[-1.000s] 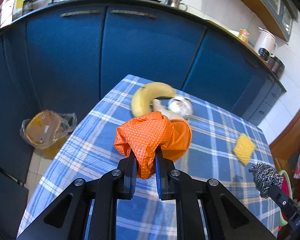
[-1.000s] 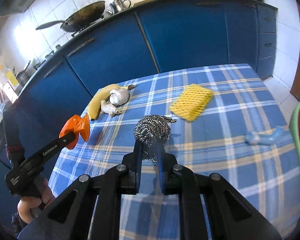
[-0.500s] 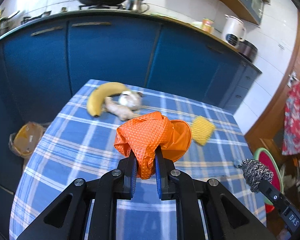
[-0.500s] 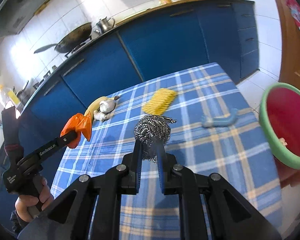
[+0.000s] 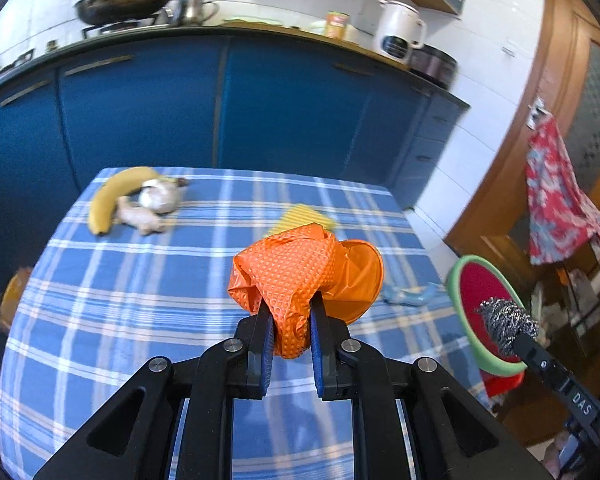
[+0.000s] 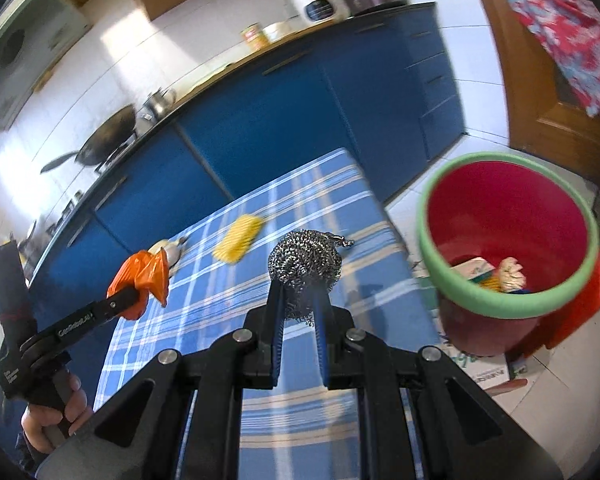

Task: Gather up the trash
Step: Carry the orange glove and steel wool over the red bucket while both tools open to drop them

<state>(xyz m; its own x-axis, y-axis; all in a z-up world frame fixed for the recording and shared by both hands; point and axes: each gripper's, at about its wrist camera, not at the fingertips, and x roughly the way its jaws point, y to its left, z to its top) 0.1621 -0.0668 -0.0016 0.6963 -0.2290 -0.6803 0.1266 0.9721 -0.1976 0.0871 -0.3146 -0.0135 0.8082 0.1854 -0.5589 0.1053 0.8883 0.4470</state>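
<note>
Clamping a crumpled orange glove (image 5: 296, 276), the left gripper (image 5: 290, 320) hung above the checked tablecloth (image 5: 140, 300); the right gripper (image 6: 298, 300) pinched a steel-wool scourer (image 6: 306, 256) just left of the red bin (image 6: 500, 308).

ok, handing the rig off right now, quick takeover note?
Left gripper: shut on orange glove, above the table.
Right gripper: shut on steel scourer, near the red bin.
Bin, off the table's right end, already holds some trash.
Left to do: drop both items in, then fetch the yellow sponge and the blue item. Banana and garlic look like food; your call.
</note>
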